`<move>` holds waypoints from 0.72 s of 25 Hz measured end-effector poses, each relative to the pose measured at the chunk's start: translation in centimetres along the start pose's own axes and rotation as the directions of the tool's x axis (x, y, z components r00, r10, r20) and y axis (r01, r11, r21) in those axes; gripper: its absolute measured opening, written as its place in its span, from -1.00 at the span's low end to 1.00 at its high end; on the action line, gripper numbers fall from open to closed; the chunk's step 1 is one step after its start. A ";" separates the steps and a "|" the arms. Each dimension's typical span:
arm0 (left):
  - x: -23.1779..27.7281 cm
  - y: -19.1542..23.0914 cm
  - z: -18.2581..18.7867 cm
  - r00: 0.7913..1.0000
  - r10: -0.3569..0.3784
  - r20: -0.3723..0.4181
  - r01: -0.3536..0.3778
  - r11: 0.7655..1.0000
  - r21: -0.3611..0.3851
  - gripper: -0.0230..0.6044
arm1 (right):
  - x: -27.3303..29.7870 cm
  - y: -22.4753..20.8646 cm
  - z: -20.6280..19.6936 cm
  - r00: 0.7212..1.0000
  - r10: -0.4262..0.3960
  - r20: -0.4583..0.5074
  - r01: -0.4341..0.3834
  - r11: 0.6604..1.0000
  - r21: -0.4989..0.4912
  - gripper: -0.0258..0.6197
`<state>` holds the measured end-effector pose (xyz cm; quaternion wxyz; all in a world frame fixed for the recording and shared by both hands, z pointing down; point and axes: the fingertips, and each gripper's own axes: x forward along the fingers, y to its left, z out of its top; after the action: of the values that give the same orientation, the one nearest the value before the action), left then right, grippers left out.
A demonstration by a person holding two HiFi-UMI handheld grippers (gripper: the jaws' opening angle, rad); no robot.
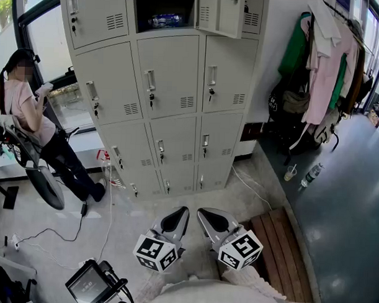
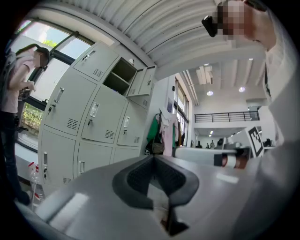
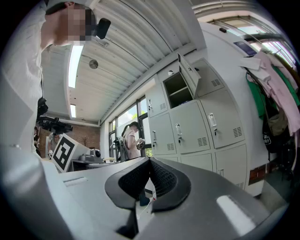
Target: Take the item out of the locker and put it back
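— In the top row of the lockers (image 1: 169, 97), the middle door (image 1: 220, 12) hangs open. Where is the item?
— The item (image 1: 164, 19) lies inside that open compartment (image 1: 182, 3), dark and bluish. What it is I cannot tell.
— And the tongs?
— The left gripper (image 1: 176, 220) and right gripper (image 1: 210, 222) are low before the lockers, side by side, both pinched together with nothing between the jaws, well apart from the item

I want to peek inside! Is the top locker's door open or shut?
Open. The door hangs swung out, and the locker shows its dark inside with a bluish thing lying in it.
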<state>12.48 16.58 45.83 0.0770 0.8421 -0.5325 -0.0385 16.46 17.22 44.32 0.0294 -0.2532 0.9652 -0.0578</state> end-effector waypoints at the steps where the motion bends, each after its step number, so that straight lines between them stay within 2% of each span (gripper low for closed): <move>1: 0.5 0.5 0.1 1.000 -0.002 0.004 0.002 1.000 0.000 -0.90 | 0.5 -0.6 -0.4 1.000 -0.007 0.000 0.007 1.000 0.012 -0.93; 6: 2.8 3.0 0.2 1.000 -0.016 0.016 0.016 1.000 -0.010 -0.90 | 3.2 -3.0 -0.5 1.000 -0.027 0.007 0.027 1.000 0.010 -0.92; 13: 8.4 9.7 3.0 0.997 -0.064 0.038 0.064 0.998 0.016 -0.90 | 11.6 -6.9 1.8 0.999 -0.035 0.037 0.036 0.999 -0.034 -0.92; 18: 12.2 14.9 5.5 0.994 -0.099 0.048 0.097 0.994 0.046 -0.90 | 17.5 -10.2 3.5 0.995 -0.068 0.067 0.072 0.996 -0.057 -0.92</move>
<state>3.62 -1.23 43.17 0.0431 0.8673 -0.4931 -0.0518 6.51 -0.53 41.63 0.0512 -0.2893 0.9556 -0.0220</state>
